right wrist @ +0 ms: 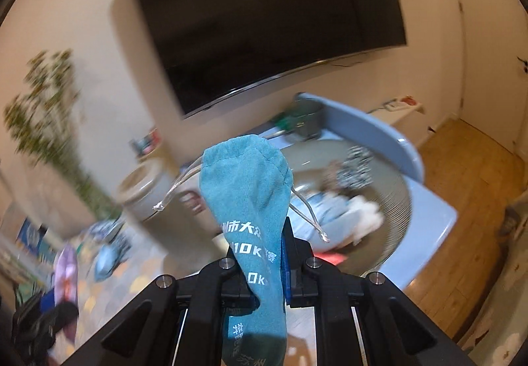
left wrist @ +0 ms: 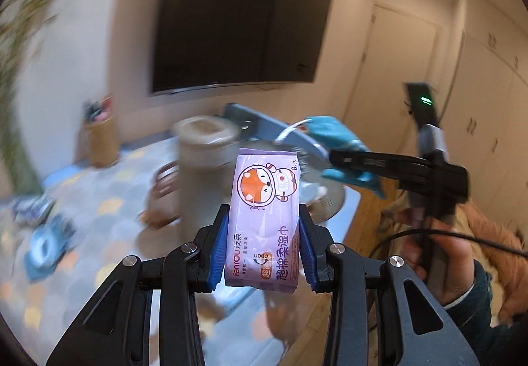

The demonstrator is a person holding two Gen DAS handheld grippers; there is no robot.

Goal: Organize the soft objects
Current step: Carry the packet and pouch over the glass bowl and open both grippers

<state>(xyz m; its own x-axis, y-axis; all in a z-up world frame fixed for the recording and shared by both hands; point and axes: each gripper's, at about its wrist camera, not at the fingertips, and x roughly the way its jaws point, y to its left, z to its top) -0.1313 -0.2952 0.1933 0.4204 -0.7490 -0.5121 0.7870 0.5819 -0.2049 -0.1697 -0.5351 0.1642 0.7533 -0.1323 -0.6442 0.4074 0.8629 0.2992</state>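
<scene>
1. Left gripper [left wrist: 264,244] clamps a purple wipes pack [left wrist: 265,217], held above the patterned desk [left wrist: 109,194].
2. Right gripper [right wrist: 264,267] is clenched on a teal drawstring pouch [right wrist: 249,201].
3. Likely carry phase: keep both grips firm and lower them over the round basin [right wrist: 392,201], which already holds soft things.
4. Wall TV [left wrist: 237,13], plant [right wrist: 49,115], wood floor [right wrist: 462,168]; background blurred.

1. Left gripper [left wrist: 264,244]: pointed forward and downward, blue pads [left wrist: 222,250] clamped on a pack's two sides.
2. Right gripper [right wrist: 260,270]: jaws fully closed, pinching cloth.
3. Right hand [left wrist: 445,260]: wrapped around its gripper's handle.
</scene>
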